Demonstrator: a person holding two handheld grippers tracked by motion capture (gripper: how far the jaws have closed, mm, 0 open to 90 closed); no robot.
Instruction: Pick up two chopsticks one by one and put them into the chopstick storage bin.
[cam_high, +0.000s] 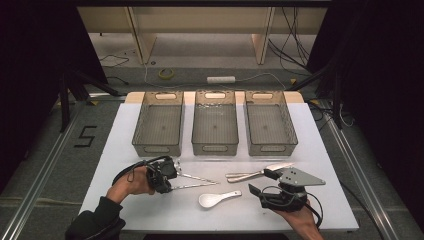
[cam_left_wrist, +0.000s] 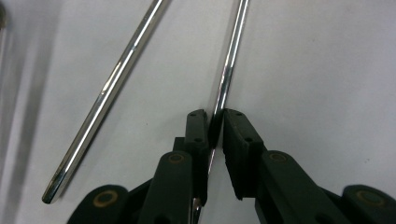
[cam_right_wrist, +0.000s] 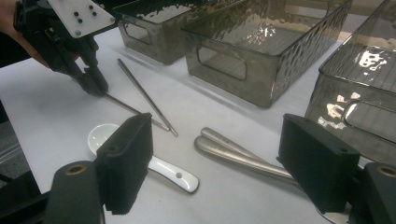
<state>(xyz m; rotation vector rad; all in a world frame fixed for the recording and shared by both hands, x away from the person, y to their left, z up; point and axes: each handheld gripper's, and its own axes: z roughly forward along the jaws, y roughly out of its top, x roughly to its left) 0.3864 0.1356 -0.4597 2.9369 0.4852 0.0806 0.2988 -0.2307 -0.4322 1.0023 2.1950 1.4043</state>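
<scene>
Pinching one metal chopstick near its end, seemingly to lift it off the white tabletop toward a grey bin, the left tool leaves its twin lying beside, while the right tool waits spread.

left gripper: black body, with a black cable looping out behind it toward the person's wrist.
left gripper top plate: white, flat, with a cluster of small dark screw holes.
left gripper jaws: black, blocky, built of linked segments; brass-coloured round pivot pins at the joints and small dark screws near the tips.
left sleeve: dark, long, ending at the wrist behind the gripper.
right gripper: black body, with a black cable curling beside it.
right gripper top plate: grey, three-cornered, dotted with small holes.
right gripper jaws: thick black rectangular pads with a matte face, on black arms with brass-coloured pins.
</scene>
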